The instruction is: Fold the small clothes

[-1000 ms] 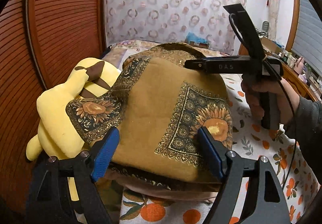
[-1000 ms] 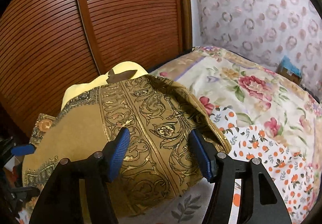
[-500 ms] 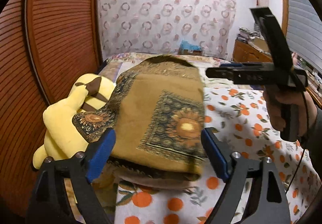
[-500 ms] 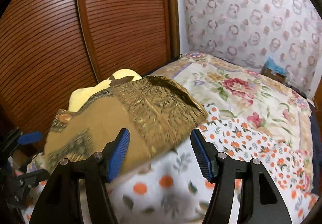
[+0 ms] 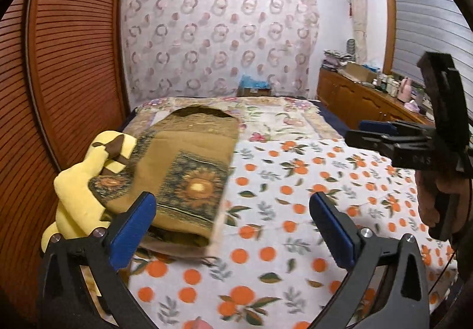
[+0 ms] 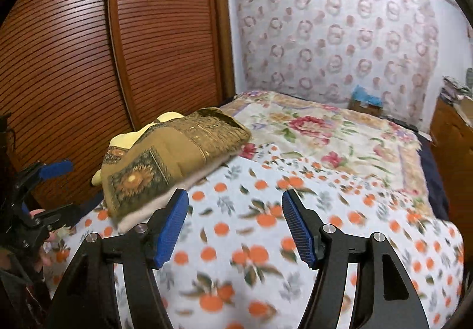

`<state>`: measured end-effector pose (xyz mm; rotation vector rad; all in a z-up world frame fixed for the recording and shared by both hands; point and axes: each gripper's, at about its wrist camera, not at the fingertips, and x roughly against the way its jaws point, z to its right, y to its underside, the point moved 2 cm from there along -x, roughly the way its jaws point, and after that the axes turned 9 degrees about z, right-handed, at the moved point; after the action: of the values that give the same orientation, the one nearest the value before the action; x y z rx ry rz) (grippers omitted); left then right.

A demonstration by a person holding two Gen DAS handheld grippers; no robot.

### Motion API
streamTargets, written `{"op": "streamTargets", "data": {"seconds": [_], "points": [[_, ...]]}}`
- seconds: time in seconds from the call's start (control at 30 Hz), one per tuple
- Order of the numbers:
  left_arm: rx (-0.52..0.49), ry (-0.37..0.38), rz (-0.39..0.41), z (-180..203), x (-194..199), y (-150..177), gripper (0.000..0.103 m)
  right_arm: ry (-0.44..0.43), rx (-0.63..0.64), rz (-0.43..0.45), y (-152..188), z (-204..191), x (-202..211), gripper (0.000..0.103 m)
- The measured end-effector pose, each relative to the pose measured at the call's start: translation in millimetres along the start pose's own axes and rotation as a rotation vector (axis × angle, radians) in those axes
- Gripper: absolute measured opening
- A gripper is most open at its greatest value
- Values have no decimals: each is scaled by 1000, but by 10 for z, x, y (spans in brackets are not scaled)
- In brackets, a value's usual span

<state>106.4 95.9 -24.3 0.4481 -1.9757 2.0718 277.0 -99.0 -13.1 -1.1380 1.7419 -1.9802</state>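
A folded brown cloth with sunflower prints [image 5: 189,178] [image 6: 165,160] lies on a small stack at the left side of the bed, leaning on a yellow plush toy [image 5: 79,190]. My left gripper [image 5: 233,225] hovers in front of the stack; its jaws are opening wide and hold nothing. My right gripper [image 6: 236,225] hangs over the orange-print blanket [image 6: 266,240], to the right of the stack; its jaws are opening too, with nothing between them. In the left wrist view the right gripper [image 5: 384,137] shows at the right edge, held in a hand.
A slatted wooden wardrobe [image 6: 88,48] stands along the left of the bed. A floral quilt [image 6: 325,134] covers the far half. A wooden cabinet [image 5: 354,98] with clutter runs along the right wall. A patterned curtain [image 5: 218,33] hangs behind the bed.
Both grippers have pulled back from the folded cloth and risen, the right one moving off to the right. The left jaws have spread wider. The cloth stays on the stack.
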Motion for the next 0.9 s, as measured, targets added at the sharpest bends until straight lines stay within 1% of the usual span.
{"op": "streamTargets", "data": {"seconds": [0.07,0.17,0.27,0.4,0.5,0.63,0.67,0.9], "points": [[-8,10,-8,123,26,22,103,20,-5,9,90,-18,177,71],[-20,26,-8,294,66,61,103,49,-18,12,211,-73,440,81],[-31,26,-18,458,97,86,103,88,-18,17,305,-126,662,84],[-37,49,-15,662,154,91,103,138,-31,33,403,-215,1011,85],[-28,62,-6,795,217,65,103,193,-44,55,472,-313,1320,85],[-29,128,15,970,338,-24,103,237,-61,80,490,-424,1648,85],[-31,133,20,1010,367,-60,103,250,-66,88,491,-453,1738,85],[-51,132,74,1205,581,-359,103,331,-90,138,431,-631,2203,85]]}}
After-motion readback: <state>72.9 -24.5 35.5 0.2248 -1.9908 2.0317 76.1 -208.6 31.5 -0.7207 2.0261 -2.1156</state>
